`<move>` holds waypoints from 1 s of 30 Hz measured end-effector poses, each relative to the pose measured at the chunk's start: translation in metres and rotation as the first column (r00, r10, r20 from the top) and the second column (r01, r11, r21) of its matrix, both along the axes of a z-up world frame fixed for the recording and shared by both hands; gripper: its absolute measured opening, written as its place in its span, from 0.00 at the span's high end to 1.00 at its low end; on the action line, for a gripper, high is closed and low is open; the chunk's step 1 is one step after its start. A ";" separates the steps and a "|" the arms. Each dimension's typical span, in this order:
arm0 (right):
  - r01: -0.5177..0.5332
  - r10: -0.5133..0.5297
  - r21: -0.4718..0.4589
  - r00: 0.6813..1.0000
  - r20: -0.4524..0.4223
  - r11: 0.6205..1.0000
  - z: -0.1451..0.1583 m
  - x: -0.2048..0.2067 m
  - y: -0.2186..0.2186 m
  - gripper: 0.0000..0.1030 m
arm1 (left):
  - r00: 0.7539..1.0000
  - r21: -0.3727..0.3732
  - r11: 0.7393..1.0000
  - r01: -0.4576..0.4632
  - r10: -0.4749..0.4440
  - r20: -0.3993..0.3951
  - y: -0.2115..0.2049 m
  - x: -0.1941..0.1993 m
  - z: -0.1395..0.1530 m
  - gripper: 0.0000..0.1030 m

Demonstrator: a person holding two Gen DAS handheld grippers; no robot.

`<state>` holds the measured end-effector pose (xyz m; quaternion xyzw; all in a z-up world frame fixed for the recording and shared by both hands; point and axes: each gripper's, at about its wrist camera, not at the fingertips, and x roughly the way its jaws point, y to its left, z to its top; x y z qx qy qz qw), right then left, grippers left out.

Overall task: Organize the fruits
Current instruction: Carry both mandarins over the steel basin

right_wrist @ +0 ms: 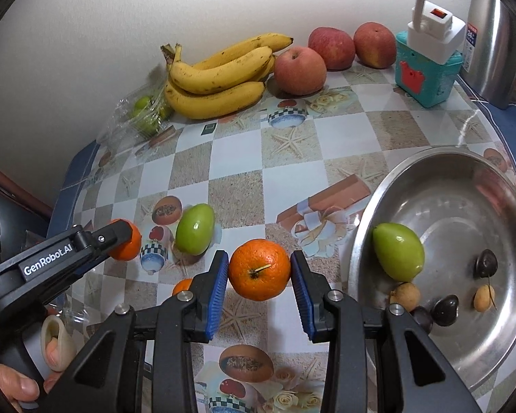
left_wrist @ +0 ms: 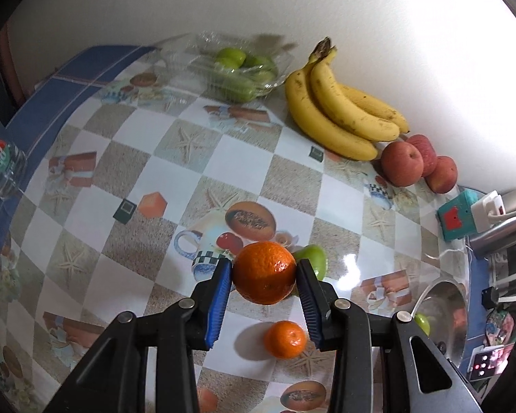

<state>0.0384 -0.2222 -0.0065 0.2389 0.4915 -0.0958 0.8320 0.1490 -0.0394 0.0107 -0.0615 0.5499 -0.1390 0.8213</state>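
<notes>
My left gripper (left_wrist: 264,273) is shut on an orange (left_wrist: 264,272), held above the checkered tablecloth; it also shows in the right wrist view (right_wrist: 127,241). A smaller orange (left_wrist: 285,339) lies on the cloth below it, and a green fruit (left_wrist: 313,260) lies just behind. My right gripper (right_wrist: 259,270) is shut on another orange (right_wrist: 259,269). A green fruit (right_wrist: 195,229) lies on the cloth to its left. A steel bowl (right_wrist: 440,186) at the right holds a green fruit (right_wrist: 398,252) and several small fruits.
Bananas (right_wrist: 216,79) and three red apples (right_wrist: 301,70) lie along the wall. A clear plastic tray (left_wrist: 230,65) holds green fruits at the back left. A teal box (right_wrist: 426,69) with a white plug and a steel flask (right_wrist: 492,38) stand at the back right.
</notes>
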 end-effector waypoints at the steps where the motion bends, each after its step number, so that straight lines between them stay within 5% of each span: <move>1: 0.005 -0.005 0.002 1.000 0.001 1.000 0.001 -0.001 -0.002 0.63 | 1.000 0.003 1.000 0.003 -0.003 0.007 -0.001 -0.001 0.002 0.60; 19: 0.168 -0.171 0.070 0.984 0.045 0.983 0.015 -0.037 -0.063 0.63 | 0.989 0.033 0.990 0.137 -0.138 0.061 -0.058 -0.028 0.025 0.60; 30: 0.271 -0.275 0.072 0.960 0.047 0.960 0.017 -0.061 -0.099 0.63 | 0.954 0.056 0.958 0.281 -0.285 0.089 -0.112 -0.059 0.033 0.60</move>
